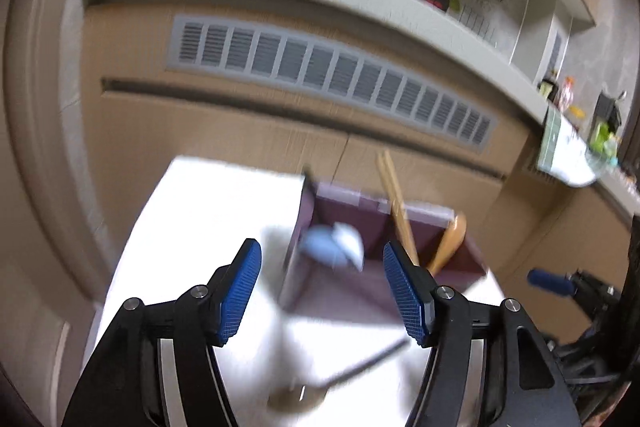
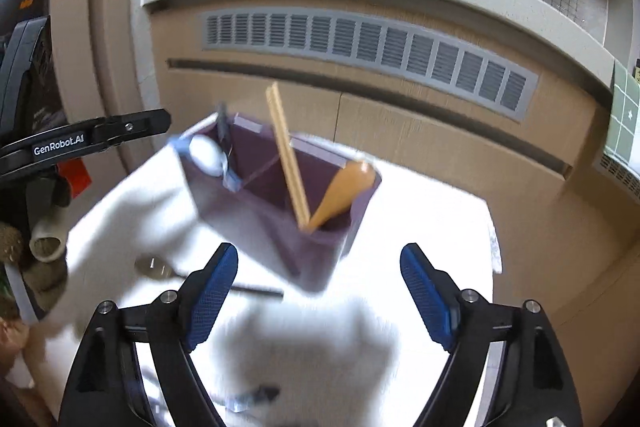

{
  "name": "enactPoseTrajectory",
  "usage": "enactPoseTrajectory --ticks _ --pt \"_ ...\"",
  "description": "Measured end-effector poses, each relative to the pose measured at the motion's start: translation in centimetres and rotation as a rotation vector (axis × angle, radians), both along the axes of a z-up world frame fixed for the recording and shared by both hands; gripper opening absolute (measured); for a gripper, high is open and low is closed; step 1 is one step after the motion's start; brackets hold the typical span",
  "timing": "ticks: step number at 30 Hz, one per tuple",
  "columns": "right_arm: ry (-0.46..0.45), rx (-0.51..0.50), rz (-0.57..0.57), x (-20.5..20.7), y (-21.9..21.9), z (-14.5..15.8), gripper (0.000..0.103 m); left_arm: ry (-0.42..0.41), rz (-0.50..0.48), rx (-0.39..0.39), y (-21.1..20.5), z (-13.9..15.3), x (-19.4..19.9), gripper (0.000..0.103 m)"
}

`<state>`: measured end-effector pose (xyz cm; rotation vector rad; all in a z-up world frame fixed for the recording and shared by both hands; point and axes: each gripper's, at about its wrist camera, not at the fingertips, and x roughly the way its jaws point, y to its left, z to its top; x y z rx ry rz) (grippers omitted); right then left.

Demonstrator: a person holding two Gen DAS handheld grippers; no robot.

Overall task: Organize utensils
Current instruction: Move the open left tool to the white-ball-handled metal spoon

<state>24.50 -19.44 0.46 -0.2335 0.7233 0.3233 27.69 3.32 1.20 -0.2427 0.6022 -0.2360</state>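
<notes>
A: Field note, both wrists. Your left gripper (image 1: 322,285) has its fingers (image 1: 240,291) released, nothing between them. Same for your right gripper (image 2: 320,297): spread wide, empty.

B: Where's the work?

A: One metal spoon (image 1: 340,375) lies flat on the white tabletop (image 1: 208,211). It's the only loose utensil I can make out. The purple organizer (image 2: 280,203) stands just behind it, already holding a pair of chopsticks (image 2: 288,155), a wooden spoon (image 2: 344,191) and a white-and-blue spoon (image 2: 208,155) in separate compartments.

B: Which hand do you send?

A: Judging from the views, your left. In the left wrist view the metal spoon sits low and just ahead of the fingers, bowl near the bottom centre, handle running up and to the right toward the right finger. In the right wrist view the same spoon (image 2: 192,279) is off to the left, partly behind the left finger, bowl left and handle pointing right.

B: So the long axis?

A: Roughly crosswise to your left gripper's line, slightly slanted. That likely suits a pinch across the handle once you drop lower. Frames are blurred, so exact gap to the tabletop I can't tell.

B: Risk?

A: A thin, flat handle on a smooth surface may slide away from the fingers.
</notes>
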Motion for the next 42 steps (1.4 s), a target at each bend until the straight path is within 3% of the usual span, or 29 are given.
enactPoseTrajectory --ticks 3,6,12,16,21,24,25,29,34,37,42 --pt "0.077 -0.017 0.039 -1.8 -0.1 -1.8 0.088 0.056 -0.001 0.031 0.1 -1.6 -2.7 0.066" --pt "0.143 -0.079 0.093 -3.7 0.4 -4.1 0.088 0.110 -0.005 0.062 0.1 -3.2 -5.2 0.075" --pt "0.168 -0.146 0.179 -7.2 1.4 -6.3 0.086 0.194 -0.034 0.126 -0.2 -6.0 -8.2 0.075" --pt "0.189 -0.167 0.199 -7.1 2.0 -6.8 0.071 0.250 -0.086 0.082 -1.0 -7.0 -8.6 0.075" --pt "0.194 -0.139 0.112 -7.2 0.1 -6.8 0.071 0.261 -0.281 0.090 -5.1 -6.8 -9.8 0.073" --pt "0.199 -0.110 0.026 -7.6 -2.4 -6.8 0.071 0.310 -0.389 0.083 -7.8 -7.0 -9.9 0.054" --pt "0.199 -0.100 -0.002 -7.7 -3.2 -6.8 0.071 0.330 -0.415 0.073 -8.4 -7.1 -10.0 0.049" --pt "0.201 -0.028 -0.120 -8.2 -6.8 -6.6 0.073 0.438 -0.520 -0.025 -10.5 -7.7 -9.8 0.048" --pt "0.202 0.039 -0.205 -8.6 -8.9 -7.3 0.073 0.509 -0.460 -0.052 -11.6 -8.1 -7.3 0.048" --pt "0.200 0.058 -0.207 -8.8 -8.9 -7.7 0.073 0.566 -0.381 -0.097 -11.3 -8.7 -4.8 0.048" --pt "0.194 0.039 -0.200 -9.0 -8.0 -8.4 0.076 0.592 -0.287 -0.140 -11.4 -8.7 -1.5 0.048"
